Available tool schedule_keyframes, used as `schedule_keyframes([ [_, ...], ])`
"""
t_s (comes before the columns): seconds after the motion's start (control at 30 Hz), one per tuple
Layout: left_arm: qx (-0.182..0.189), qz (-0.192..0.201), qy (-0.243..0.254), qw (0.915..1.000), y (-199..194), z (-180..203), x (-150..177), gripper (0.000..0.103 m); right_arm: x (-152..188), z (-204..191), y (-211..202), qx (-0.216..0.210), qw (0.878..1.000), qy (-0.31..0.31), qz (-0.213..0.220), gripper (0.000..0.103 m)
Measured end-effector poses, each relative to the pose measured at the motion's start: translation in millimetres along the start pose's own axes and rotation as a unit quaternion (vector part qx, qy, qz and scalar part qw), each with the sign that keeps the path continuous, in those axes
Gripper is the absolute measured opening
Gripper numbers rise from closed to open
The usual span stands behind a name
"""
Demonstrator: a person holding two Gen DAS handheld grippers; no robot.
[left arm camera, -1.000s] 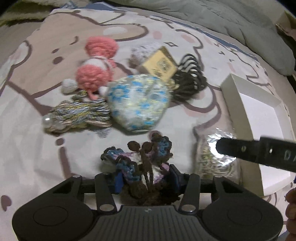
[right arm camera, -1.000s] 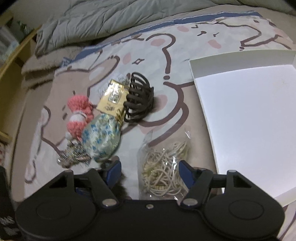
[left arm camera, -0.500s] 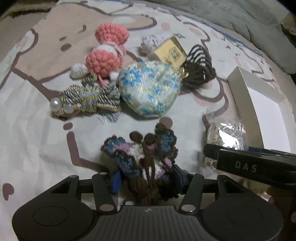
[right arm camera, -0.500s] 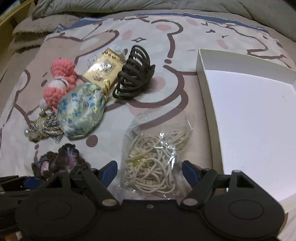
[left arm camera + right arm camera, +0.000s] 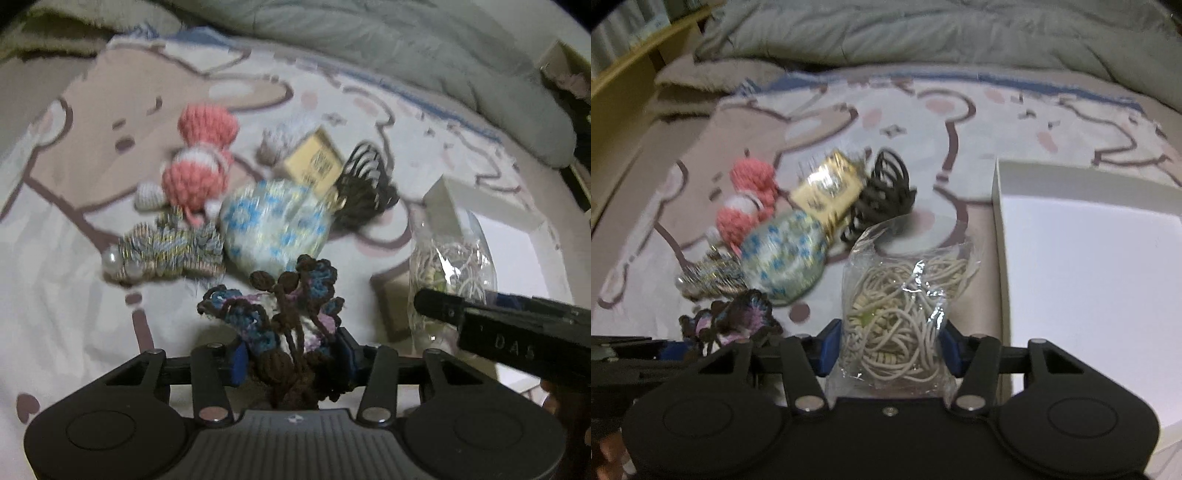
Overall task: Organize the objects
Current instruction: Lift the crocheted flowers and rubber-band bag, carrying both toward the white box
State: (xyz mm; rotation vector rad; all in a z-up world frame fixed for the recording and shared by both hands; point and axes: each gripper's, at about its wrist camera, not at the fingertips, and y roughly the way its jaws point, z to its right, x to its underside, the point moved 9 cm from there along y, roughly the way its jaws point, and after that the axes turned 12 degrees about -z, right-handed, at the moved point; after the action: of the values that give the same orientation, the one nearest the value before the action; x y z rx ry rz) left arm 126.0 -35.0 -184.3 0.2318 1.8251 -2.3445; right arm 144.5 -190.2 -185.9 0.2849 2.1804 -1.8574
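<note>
Cartoon-print bedsheet [image 5: 820,122], rumpled grey duvet [image 5: 923,33], wooden shelf [image 5: 624,70] alongside.

Both wrist cameras look steeply down, close over the cartoon-print bedspread [image 5: 74,280]; both share the blue-flowered fabric pouch [image 5: 786,258].

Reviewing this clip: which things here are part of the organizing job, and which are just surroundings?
Part of the job:
- crochet butterfly, held in the left gripper
- bag of hair ties, held in the right gripper
- white box
- pink crochet toy, floral pouch, black claw clip

Just surroundings:
- grey duvet
- cartoon bedsheet
</note>
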Motion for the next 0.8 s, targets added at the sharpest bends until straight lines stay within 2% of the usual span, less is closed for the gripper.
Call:
schedule_keyframes([
  [0.37, -0.019, 0.1, 0.026, 0.9944, -55, 17, -24, 0.048, -8, 5, -49, -0.011, 0.998, -0.001, 0.064, 0.056],
  [0.8, -0.036, 0.173, 0.038, 0.9836, -99, 17, -30, 0.048, -15, 9, -100, -0.003, 0.989, -0.02, 0.148, 0.056],
])
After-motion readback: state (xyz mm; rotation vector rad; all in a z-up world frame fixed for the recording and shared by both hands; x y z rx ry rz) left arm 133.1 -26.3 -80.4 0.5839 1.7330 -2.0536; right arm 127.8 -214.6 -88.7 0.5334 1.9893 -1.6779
